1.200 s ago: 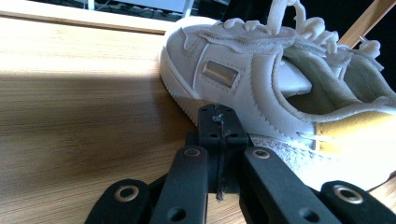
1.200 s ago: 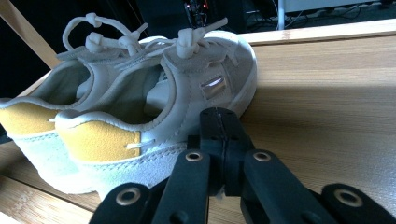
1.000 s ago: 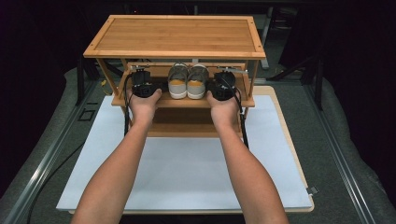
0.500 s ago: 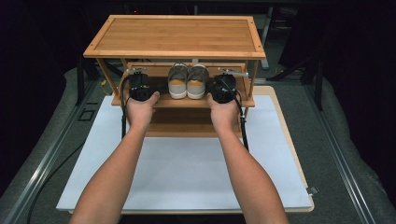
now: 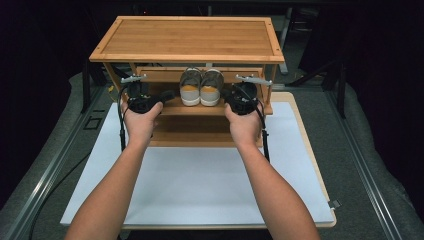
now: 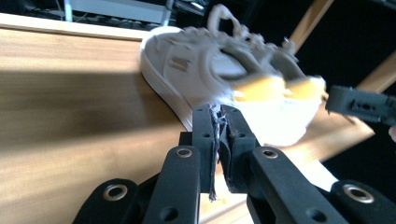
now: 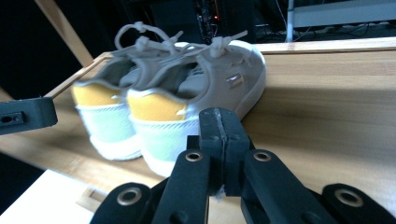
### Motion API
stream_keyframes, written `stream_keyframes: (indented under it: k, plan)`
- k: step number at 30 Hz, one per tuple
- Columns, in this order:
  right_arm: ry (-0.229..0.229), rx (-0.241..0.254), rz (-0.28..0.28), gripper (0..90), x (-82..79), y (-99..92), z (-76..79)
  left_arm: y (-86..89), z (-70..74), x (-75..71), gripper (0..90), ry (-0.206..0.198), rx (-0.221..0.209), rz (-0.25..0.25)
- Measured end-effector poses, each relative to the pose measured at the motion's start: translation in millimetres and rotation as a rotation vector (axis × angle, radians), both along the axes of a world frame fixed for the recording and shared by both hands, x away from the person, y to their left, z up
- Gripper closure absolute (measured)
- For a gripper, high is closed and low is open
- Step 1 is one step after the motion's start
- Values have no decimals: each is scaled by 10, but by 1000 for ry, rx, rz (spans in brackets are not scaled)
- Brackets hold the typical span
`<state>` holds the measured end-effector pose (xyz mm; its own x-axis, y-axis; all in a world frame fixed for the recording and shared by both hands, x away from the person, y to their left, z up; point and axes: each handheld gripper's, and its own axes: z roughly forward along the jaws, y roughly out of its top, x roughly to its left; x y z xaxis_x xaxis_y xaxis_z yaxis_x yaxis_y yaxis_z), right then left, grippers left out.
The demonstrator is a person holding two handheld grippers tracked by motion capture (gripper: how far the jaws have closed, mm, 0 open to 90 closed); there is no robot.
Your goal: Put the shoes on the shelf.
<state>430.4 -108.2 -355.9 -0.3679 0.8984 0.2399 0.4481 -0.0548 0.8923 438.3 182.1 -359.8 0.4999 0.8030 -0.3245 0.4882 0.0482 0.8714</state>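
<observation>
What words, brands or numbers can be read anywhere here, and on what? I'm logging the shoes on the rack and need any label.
No text can be read in any view.
Right shoe: a small metal tag on its side, too small and blurred to read.
Left shoe: a like tag on its side, smeared by motion blur.
Wooden rack: no label or mark to be seen.

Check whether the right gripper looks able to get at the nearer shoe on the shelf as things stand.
Probably yes: the right gripper sits beside the right shoe on the middle shelf with nothing between them, though its jaws are shut and would need opening.
</observation>
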Motion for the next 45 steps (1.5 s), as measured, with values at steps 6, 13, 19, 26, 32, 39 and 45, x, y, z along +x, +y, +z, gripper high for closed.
stream_keyframes:
  k: [6, 13, 19, 26, 32, 39, 45]
  plan:
    - [-17, -16, 48, 900, -199, -37, 18, 38, -9, -212, 844, -24, 18, -41]
    - [-32, -27, 98, 899, -468, -113, -12, 103, -95, -434, 833, -42, 39, -77]
    - [-35, -91, 128, 884, -642, -127, -123, 160, -259, -619, 816, -35, 51, -109]
    - [3, -87, 154, 883, -795, -177, -383, 260, -508, -838, 782, -17, 95, -137]
    - [37, -79, 177, 882, -1055, -233, -649, 349, -748, -1016, 756, 13, 105, -157]
    - [52, -82, 156, 875, -1244, -293, -904, 381, -992, -1186, 720, 35, 125, -181]
    - [62, -145, 130, 864, -1335, -339, -1183, 427, -1280, -1263, 673, 50, 153, -180]
